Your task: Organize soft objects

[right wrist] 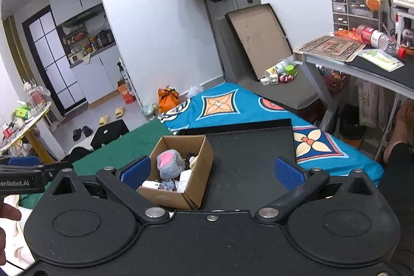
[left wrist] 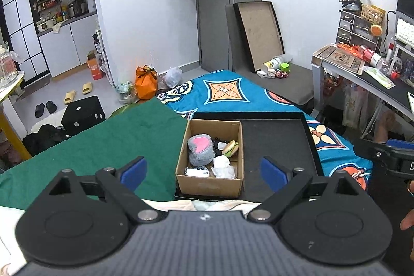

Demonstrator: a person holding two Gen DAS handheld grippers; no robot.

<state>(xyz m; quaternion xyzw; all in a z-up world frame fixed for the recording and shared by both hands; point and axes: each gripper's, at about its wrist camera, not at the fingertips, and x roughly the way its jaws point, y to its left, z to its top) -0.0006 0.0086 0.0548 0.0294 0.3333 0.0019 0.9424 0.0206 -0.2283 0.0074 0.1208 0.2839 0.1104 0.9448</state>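
A small cardboard box [left wrist: 207,184] stands in the left end of a shallow black tray [left wrist: 279,144] on the bed. In it lie a grey plush with a pink heart [left wrist: 200,149], a toy burger [left wrist: 231,148], white soft lumps [left wrist: 223,167] and a small white pack [left wrist: 198,173]. My left gripper [left wrist: 204,171] is open and empty, held above the box's near side. My right gripper [right wrist: 212,171] is open and empty, above the tray just right of the box [right wrist: 178,192]; the plush [right wrist: 169,163] shows there too.
A green cloth [left wrist: 103,141] covers the bed left of the tray, over a blue patterned sheet [left wrist: 227,92]. A desk [left wrist: 362,74] with clutter stands at the right. A grey cushion with small toys [left wrist: 276,69] and a leaning box lid [left wrist: 258,32] lie beyond the bed.
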